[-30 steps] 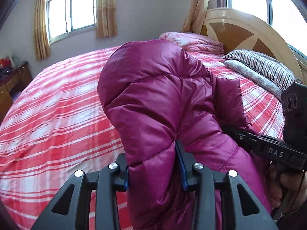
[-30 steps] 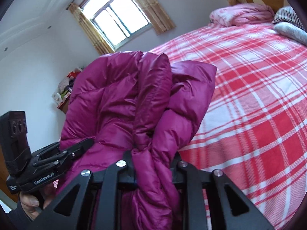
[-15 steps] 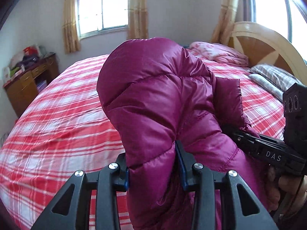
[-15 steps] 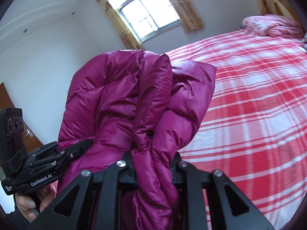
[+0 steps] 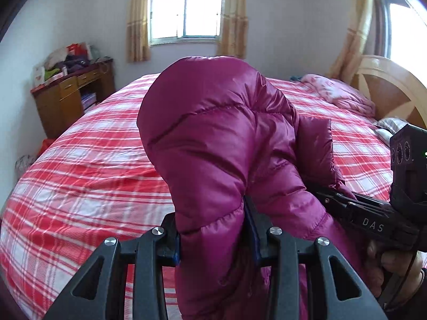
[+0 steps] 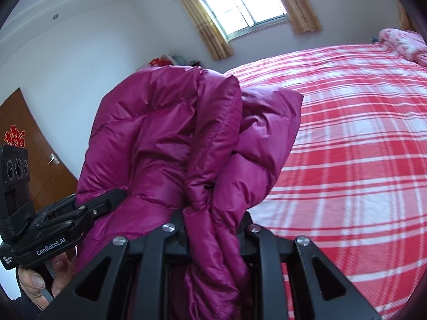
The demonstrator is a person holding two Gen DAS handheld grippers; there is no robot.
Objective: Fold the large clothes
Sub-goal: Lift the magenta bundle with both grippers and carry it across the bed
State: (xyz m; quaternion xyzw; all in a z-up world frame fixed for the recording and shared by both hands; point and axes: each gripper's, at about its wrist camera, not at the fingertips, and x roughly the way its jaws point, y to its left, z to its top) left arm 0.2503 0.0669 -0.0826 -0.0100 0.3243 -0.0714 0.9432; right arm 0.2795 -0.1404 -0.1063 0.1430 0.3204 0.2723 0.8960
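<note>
A magenta quilted down jacket (image 5: 218, 144) is bunched up and held in the air over the bed. My left gripper (image 5: 213, 229) is shut on a thick fold of it. My right gripper (image 6: 213, 221) is shut on another bunched fold of the same jacket (image 6: 170, 138). The right gripper also shows in the left wrist view (image 5: 368, 218) at the right, its jaws buried in the fabric. The left gripper shows in the right wrist view (image 6: 88, 208) at the left. The jacket's lower part hangs out of view.
A bed with a red and white plaid cover (image 5: 88, 165) lies below and ahead; it also shows in the right wrist view (image 6: 360, 146). A pink blanket (image 5: 336, 93), a striped pillow (image 5: 392, 122) and a wooden headboard (image 5: 392, 93) are at the right. A wooden desk (image 5: 72, 96) stands left.
Both grippers have swung left together with the jacket still gripped; the window and desk have come into the left wrist view. The grip on the jacket is unchanged.
</note>
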